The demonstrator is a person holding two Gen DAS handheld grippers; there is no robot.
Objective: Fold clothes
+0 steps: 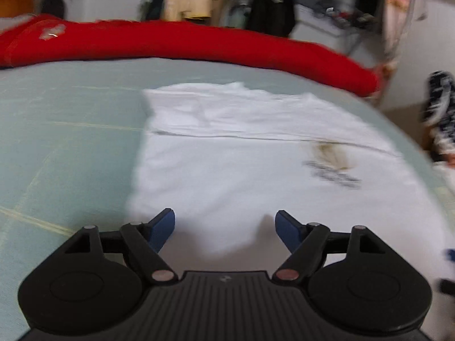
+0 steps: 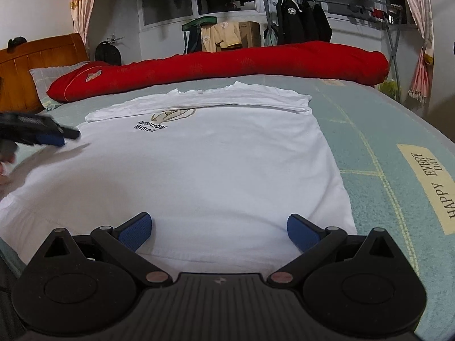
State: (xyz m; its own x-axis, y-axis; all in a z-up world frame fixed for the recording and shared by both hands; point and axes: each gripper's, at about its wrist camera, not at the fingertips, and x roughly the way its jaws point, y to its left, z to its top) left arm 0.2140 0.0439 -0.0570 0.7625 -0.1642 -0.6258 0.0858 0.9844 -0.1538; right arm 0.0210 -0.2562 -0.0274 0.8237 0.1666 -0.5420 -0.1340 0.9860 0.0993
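Note:
A white T-shirt (image 2: 216, 159) with a small printed logo (image 2: 159, 120) lies flat on the pale green bed sheet (image 2: 369, 130), its far part folded over into a band. My right gripper (image 2: 219, 224) hovers open over the shirt's near hem, nothing between its blue pads. My left gripper (image 1: 224, 221) is open too, low above the shirt (image 1: 241, 170) near its left edge; that view is blurred. In the right wrist view the left gripper (image 2: 42, 135) shows at the far left over the shirt's edge, with a hand behind it.
A long red bolster (image 2: 227, 62) lies across the far side of the bed, with a wooden headboard (image 2: 37, 56) and pillow at the left. Behind stand a clothes rack (image 2: 312, 25) with dark jackets, a window and curtains. The bed edge drops off at the right.

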